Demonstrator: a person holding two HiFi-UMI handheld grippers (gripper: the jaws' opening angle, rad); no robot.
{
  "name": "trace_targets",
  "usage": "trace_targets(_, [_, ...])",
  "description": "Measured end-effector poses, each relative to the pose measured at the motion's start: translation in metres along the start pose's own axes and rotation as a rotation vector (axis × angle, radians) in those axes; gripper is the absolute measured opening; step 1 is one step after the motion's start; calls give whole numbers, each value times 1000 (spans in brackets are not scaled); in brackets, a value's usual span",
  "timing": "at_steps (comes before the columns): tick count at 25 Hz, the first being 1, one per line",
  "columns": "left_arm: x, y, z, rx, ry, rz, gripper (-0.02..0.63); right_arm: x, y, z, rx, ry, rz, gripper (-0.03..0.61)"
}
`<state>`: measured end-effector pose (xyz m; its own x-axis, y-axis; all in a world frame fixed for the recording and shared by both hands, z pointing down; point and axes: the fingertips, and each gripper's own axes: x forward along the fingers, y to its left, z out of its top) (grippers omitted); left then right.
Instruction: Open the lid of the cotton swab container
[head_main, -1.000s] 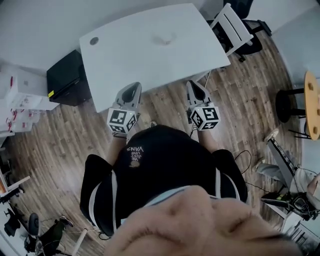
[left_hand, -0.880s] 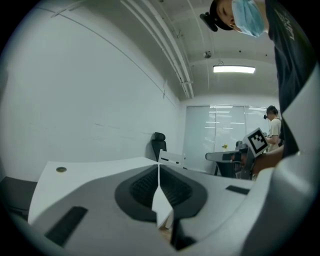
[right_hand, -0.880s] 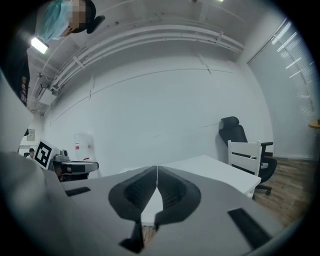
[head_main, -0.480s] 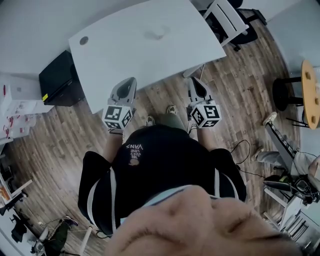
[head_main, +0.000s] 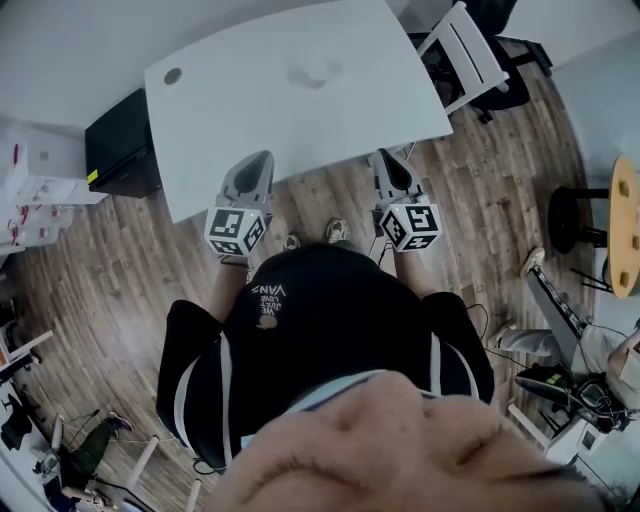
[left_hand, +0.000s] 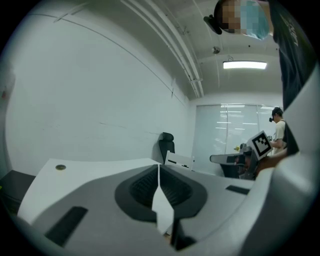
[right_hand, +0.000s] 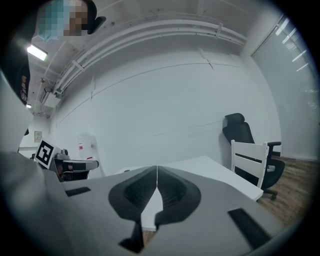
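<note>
Nearest to us, the left gripper (left_hand: 159, 171) has its jaws pressed together with nothing between them. The right gripper (right_hand: 157, 176) beside it is closed and empty in the same way. We see both held out side by side in front of the person's black shirt (head_main: 300, 330), above the wooden floor (head_main: 120, 270), with their tips at the near edge of the white table (head_main: 250, 120). Ahead of the two grippers, roughly midway between the lines they point along and well apart from both, a faint pale shape lies on the far part of the tabletop. We take it for the cotton swab container (head_main: 312, 72), though it is too small and washed out here to be sure, and we cannot tell how its lid sits. Farther ahead and to the left of the left gripper, a small round grommet (head_main: 173, 76) sits near the table's far corner. A black cabinet (head_main: 120, 145) stands on the floor beyond the table's left end. Ahead and to the right of the right gripper, past the table's far right corner, stands a white chair (head_main: 465, 50).
</note>
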<state>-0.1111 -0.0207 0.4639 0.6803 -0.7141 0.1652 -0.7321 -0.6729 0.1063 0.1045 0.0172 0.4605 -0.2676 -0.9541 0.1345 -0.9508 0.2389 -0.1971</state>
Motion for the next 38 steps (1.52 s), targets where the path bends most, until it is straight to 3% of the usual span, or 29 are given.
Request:
trace_targets(12, [32, -25, 2, -2, -15, 84, 20, 12, -42, 0, -7, 20, 105, 12])
trace_targets(22, [46, -22, -11, -28, -4, 115, 20, 26, -58, -7, -6, 47, 126, 12])
trace_targets(38, [101, 24, -6, -23, 27, 48, 20, 86, -62, 7, -7, 38, 94, 12])
